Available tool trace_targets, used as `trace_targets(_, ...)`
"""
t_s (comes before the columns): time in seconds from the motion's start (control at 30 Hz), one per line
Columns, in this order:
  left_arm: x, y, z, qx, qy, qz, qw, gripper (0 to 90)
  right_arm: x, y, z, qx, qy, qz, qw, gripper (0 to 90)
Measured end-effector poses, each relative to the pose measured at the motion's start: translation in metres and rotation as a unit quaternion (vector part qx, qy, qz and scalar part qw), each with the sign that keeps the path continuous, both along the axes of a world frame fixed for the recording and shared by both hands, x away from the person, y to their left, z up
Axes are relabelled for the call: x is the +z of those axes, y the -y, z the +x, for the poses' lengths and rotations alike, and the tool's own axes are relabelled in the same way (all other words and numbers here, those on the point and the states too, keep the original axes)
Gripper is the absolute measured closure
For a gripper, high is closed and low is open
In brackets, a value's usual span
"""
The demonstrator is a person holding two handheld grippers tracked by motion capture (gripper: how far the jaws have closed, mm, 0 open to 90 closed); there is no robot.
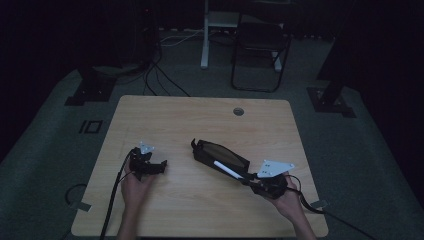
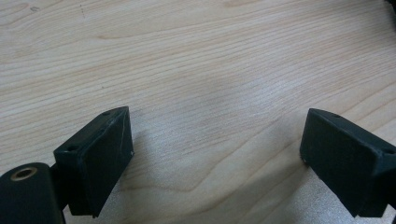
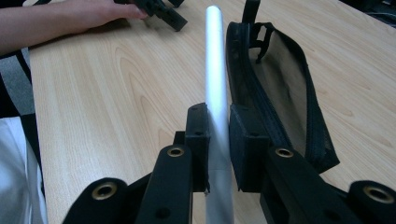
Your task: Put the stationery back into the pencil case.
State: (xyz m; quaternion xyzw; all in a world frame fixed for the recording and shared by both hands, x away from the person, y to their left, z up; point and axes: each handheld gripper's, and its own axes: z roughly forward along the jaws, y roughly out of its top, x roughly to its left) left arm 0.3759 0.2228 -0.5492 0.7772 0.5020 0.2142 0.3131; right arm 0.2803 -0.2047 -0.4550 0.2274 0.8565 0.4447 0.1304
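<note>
We have a white pen-like rod (image 3: 215, 70) clamped between the jaws of our right gripper (image 3: 218, 140), its long axis running straight out ahead of the jaws, toward the far left of the table as the high view shows it. Just beside it, on its right in the right gripper view, lies an open black pencil case (image 3: 280, 84), its long opening running nearly parallel to the rod; in the high view the rod's free end sits at the case's near edge. We judge that the coming move turns on this alignment: the rod need only shift sideways over the rim. Our left gripper (image 1: 150, 166) rests well apart on the wooden table (image 1: 200, 120), its jaws spread wide with nothing between them.
</note>
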Motion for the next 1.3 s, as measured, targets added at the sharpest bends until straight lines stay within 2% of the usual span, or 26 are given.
trace_targets(0.4,0.000,0.000,0.000,0.000,0.000,0.000,1.0000,9.8,0.012,0.010,0.005,-0.002,0.000,0.016,0.9999,78.9)
trace_targets(1.3,0.000,0.000,0.000,0.000,0.000,0.000,1.0000,9.8,0.034,0.022,0.013,-0.015,0.016,0.024,0.9995,78.9)
